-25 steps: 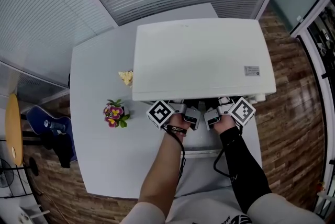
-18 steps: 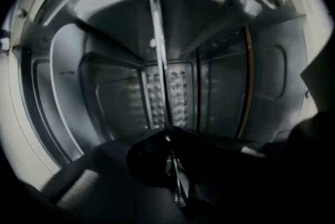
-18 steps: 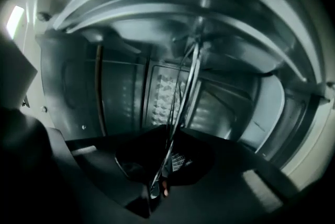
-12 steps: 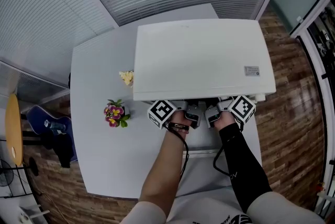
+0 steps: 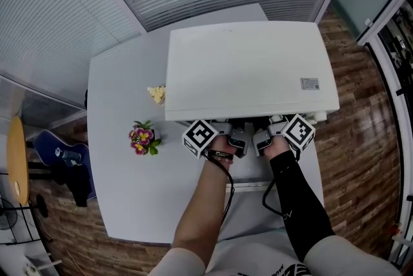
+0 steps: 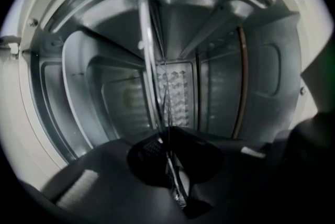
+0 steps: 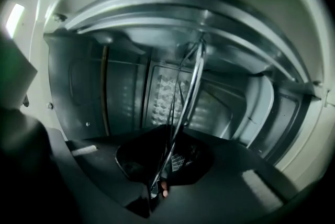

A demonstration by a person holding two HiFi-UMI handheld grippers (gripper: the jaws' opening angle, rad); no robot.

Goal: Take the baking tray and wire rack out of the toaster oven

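In the head view a white toaster oven [image 5: 251, 68] stands on a pale table [image 5: 122, 197]. Both grippers reach into its front opening. The left gripper [image 5: 227, 137] and the right gripper [image 5: 270, 135] sit side by side, their tips hidden under the oven's top. In the left gripper view the left gripper [image 6: 168, 139] is shut on the front wire of the wire rack [image 6: 148, 60], which shows edge-on inside the oven. In the right gripper view the right gripper [image 7: 168, 152] is shut on the same wire rack [image 7: 194, 81]. I cannot make out a baking tray.
The oven door [image 5: 251, 187] lies open and flat beneath both forearms. A small pot of flowers [image 5: 141, 139] and a pale yellow thing [image 5: 155, 95] sit on the table left of the oven. Heater rods [image 6: 242, 81] line the shiny oven walls.
Both grippers have nudged slightly closer to the oven mouth and look narrower at the front. The oven, door and table things have not moved.
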